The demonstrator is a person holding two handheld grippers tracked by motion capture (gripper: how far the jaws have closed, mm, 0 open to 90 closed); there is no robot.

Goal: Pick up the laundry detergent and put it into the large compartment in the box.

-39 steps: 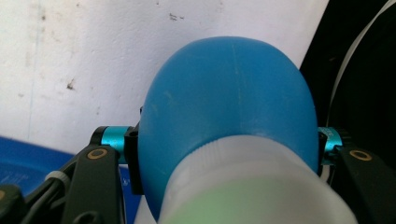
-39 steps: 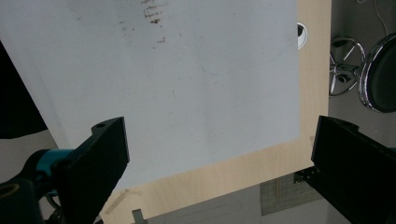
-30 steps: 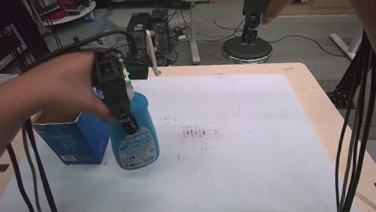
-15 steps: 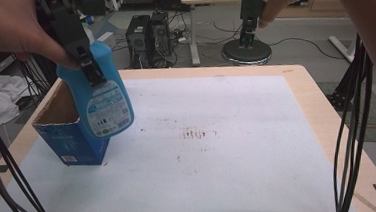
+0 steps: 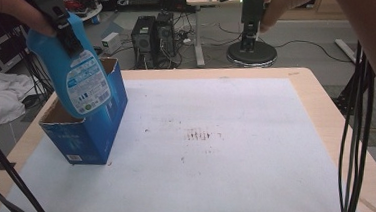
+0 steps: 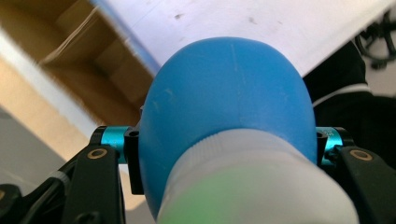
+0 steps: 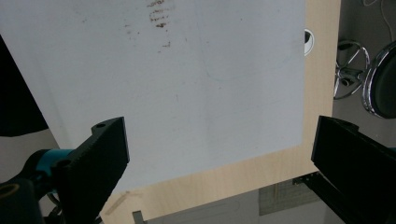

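— Why do I hold the blue bottle so tilted?

— I think it must slide into the open carton at the counter's left edge. My left tongs grip its neck firmly; its base hangs just over the opening.

— And the right tongs?

— Wide open, holding nothing, high over the white mat. The carton's inside is hidden from me, and the bottle's cap is too blurred to make out.
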